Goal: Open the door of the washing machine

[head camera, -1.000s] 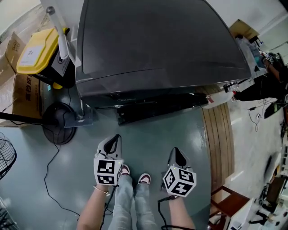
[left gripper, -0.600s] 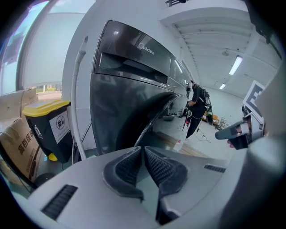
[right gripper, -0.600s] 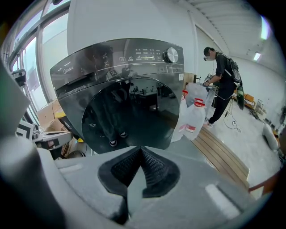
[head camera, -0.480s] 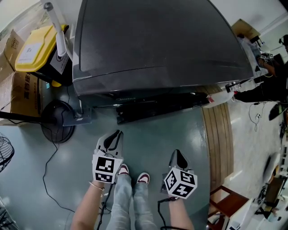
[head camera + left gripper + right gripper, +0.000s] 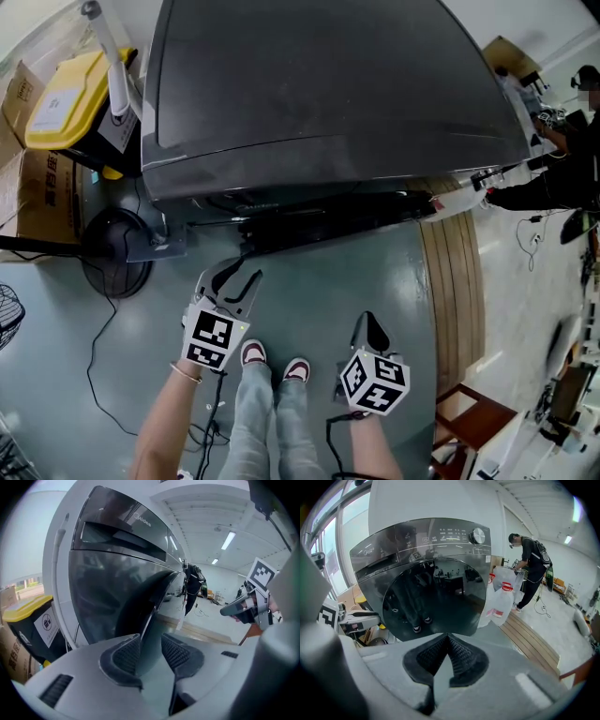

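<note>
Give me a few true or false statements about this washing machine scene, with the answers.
The right tongs are shut and empty. True.
A yellow-lidded bin stands beside the washing machine. True.
The left tongs clamp the door. False: their jaws are opening, the pads press nothing, and the door's edge shows through the gap.
The white jugs sit on top of the machine. False: they stand low beside it.

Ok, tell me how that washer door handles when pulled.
The door looks glossy and rigid: probably stiff but slippery under the left gripper, whose jaws are opening astride its edge. Its size suggests a heavy, hinged swing.
</note>
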`<action>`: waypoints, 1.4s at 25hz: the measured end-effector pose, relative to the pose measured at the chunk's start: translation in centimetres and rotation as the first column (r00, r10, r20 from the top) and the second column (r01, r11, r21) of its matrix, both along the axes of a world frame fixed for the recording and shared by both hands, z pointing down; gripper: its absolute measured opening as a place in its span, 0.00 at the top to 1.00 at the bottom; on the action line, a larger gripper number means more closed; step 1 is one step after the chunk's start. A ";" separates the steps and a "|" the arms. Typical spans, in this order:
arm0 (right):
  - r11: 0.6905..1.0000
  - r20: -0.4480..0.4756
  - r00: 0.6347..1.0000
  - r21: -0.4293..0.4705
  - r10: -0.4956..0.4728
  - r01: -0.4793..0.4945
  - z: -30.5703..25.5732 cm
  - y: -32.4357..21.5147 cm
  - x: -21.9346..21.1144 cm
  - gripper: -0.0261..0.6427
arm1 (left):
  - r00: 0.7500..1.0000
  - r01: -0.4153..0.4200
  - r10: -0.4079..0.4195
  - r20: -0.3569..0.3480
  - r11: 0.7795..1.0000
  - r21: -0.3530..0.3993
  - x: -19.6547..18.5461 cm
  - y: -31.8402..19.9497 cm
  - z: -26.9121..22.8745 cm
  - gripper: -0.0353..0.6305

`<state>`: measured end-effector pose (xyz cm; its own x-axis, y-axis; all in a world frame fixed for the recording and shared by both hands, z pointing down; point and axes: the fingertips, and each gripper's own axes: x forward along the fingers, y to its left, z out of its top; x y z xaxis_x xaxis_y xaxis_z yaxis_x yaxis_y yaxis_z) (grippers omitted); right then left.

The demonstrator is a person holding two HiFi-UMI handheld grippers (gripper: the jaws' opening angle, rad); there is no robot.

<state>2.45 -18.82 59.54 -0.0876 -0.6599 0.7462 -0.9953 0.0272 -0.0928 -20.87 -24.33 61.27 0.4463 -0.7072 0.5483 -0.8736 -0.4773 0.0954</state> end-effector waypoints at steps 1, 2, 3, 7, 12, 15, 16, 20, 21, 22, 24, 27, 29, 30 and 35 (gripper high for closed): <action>1.000 0.000 1.000 0.000 0.002 -0.002 0.1 0.0 0.0 0.95 | 1.000 -0.020 0.020 0.009 1.000 -0.002 0.1 -0.2 0.3 0.73; 1.000 0.000 1.000 0.000 0.004 -0.004 0.2 0.0 0.1 0.95 | 0.999 -0.038 0.039 0.018 0.999 -0.004 0.2 -0.4 0.5 0.73; 1.000 0.000 1.000 -0.001 0.006 -0.006 0.3 0.0 0.1 0.95 | 0.998 -0.054 0.054 0.029 0.999 -0.004 0.3 -0.6 0.7 0.72; 1.000 0.006 1.000 -0.011 0.015 -0.015 0.9 0.3 0.3 0.95 | 0.994 -0.087 0.087 0.064 0.996 0.005 0.3 -1.6 1.1 0.72; 0.999 0.007 1.000 -0.025 0.026 -0.026 1.8 0.8 0.6 0.95 | 0.990 -0.125 0.124 0.064 0.992 0.010 0.5 -2.4 1.2 0.72; 0.999 0.008 0.999 -0.031 0.036 -0.035 2.3 1.0 0.9 0.95 | 0.986 -0.156 0.155 0.054 0.988 0.007 0.8 -2.6 1.5 0.72; 0.999 0.008 0.999 -0.034 0.037 -0.037 2.4 1.1 0.9 0.95 | 0.985 -0.163 0.163 0.053 0.987 0.006 0.9 -2.6 1.7 0.72; 0.999 0.004 0.999 -0.039 0.036 -0.036 2.9 1.3 1.1 0.95 | 0.982 -0.181 0.180 0.053 0.983 0.010 1.0 -2.9 2.0 0.72; 0.999 0.004 0.999 -0.040 0.036 -0.036 3.0 1.3 1.1 0.95 | 0.982 -0.184 0.183 0.053 0.983 0.013 1.0 -2.9 2.1 0.73; 0.999 0.003 0.999 -0.040 0.036 -0.035 3.1 1.4 1.1 0.95 | 0.981 -0.189 0.187 0.053 0.982 0.016 1.0 -3.0 2.1 0.73; 0.999 0.001 0.999 -0.043 0.033 -0.033 3.2 1.5 1.3 0.95 | 0.979 -0.198 0.196 0.049 0.980 0.020 1.0 -3.0 2.2 0.73; 0.998 -0.006 1.000 -0.048 0.028 -0.028 3.4 1.8 1.6 0.95 | 0.978 -0.208 0.208 0.035 0.978 0.023 1.0 -3.0 2.2 0.73; 0.998 -0.012 1.000 -0.049 0.029 -0.030 3.5 1.9 1.9 0.95 | 0.976 -0.216 0.215 0.029 0.976 0.026 1.1 -2.9 2.2 0.74; 0.998 -0.015 0.999 -0.048 0.031 -0.031 3.5 2.0 2.0 0.95 | 0.976 -0.218 0.217 0.029 0.976 0.029 1.2 -2.9 2.2 0.76; 0.998 -0.017 0.999 -0.042 0.043 -0.044 3.2 2.0 2.6 0.95 | 0.980 -0.200 0.199 0.025 0.979 0.041 1.3 -2.8 2.1 0.78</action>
